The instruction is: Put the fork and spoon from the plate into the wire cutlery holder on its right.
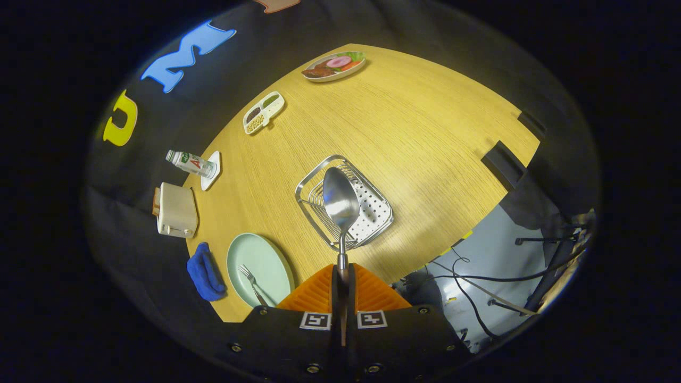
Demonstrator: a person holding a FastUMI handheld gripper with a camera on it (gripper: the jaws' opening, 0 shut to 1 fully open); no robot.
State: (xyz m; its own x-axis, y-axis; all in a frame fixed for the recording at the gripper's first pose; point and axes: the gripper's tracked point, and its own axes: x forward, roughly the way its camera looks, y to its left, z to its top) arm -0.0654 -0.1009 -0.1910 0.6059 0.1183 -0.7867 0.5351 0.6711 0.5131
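Over the wooden tabletop (404, 133) the tongs (343, 274) are closed tight on the handle of the spoon (340, 205), both fingers pressing it, so that the bowl of the spoon stands out ahead of them above the wire cutlery holder (372, 210). The holder is a shiny rectangular basket with a perforated floor, resting on the tabletop just beyond the fingers. To the left of the fingers, near at hand, lies the pale green plate (266, 255) with the fork (251, 282) still lying on it, and a crumpled blue cloth (205, 274) sits just beside the plate on its left. Farther along the left edge stand a cream-coloured toaster (176, 210) and a small bottle (189, 162) lying on a white coaster (213, 171). Beyond these is a divided white dish (263, 111) with grains in its compartments, and at the far end a plate of food (334, 66). The tabletop is light yellow wood with a fine grain. Black cloth walls the booth round it, and to the right, past the table's edge, a grey floor (495, 260) shows with black cables (479, 279) trailing across it.
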